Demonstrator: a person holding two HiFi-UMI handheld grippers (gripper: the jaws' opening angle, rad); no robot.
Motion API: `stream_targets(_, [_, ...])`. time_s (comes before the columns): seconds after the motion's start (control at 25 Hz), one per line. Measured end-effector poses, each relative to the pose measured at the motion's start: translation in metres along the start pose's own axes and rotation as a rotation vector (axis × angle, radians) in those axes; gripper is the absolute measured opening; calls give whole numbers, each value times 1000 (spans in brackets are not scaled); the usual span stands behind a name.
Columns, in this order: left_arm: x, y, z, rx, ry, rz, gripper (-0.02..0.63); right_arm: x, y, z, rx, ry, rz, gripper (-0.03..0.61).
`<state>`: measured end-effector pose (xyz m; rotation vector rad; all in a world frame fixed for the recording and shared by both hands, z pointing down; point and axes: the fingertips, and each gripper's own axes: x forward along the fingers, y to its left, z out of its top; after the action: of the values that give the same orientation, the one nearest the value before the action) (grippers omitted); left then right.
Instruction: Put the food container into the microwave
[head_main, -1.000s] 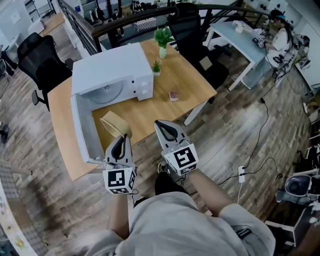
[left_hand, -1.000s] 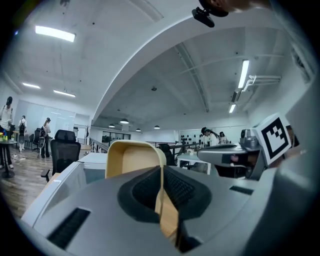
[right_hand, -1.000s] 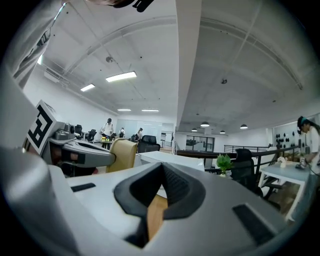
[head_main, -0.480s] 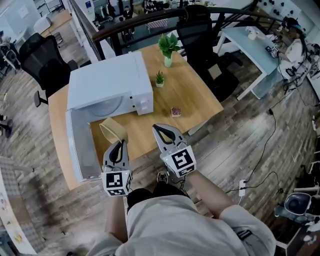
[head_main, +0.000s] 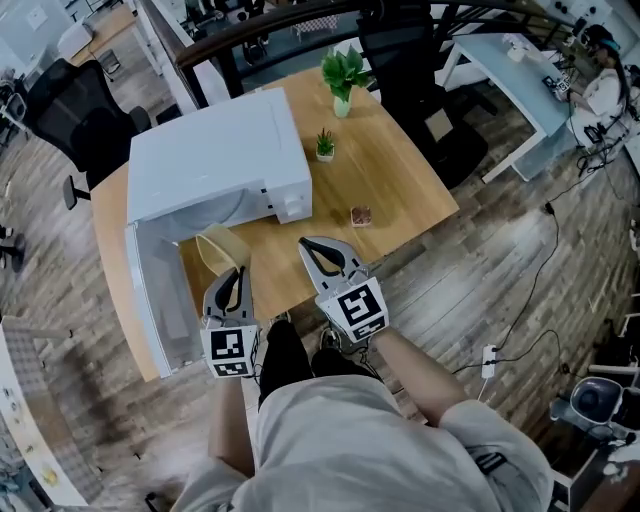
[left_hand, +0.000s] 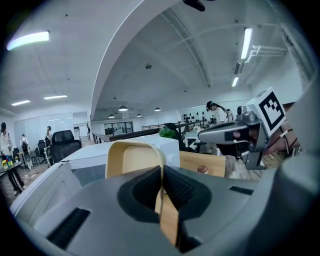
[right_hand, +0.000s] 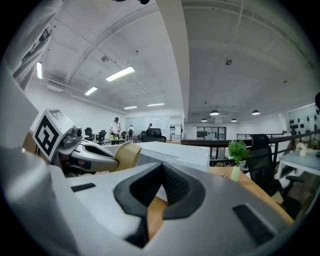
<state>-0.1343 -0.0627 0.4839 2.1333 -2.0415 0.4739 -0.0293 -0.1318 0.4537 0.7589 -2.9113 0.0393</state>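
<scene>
Pinched by one wall between the jaws of the left gripper, the container could be knocked loose against the open door of the microwave, while the right gripper is closed on nothing.

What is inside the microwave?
Only a bit of the round plate shows inside the microwave; its top covers the rest. The container is outside, in the left gripper.
</scene>
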Motion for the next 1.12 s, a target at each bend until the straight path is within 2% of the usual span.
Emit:
stream_targets(0.44, [50, 27, -26, 61, 93, -94, 26, 57, -6, -27, 21, 86, -19, 3])
stream_targets(0.92, [78, 33, -57, 252, 228, -162, 26, 85, -7, -62, 39, 127, -35, 3])
stream_targets(1.12, [87, 35, -69, 359, 292, -173, 28, 89, -9, -72, 44, 136, -47, 5])
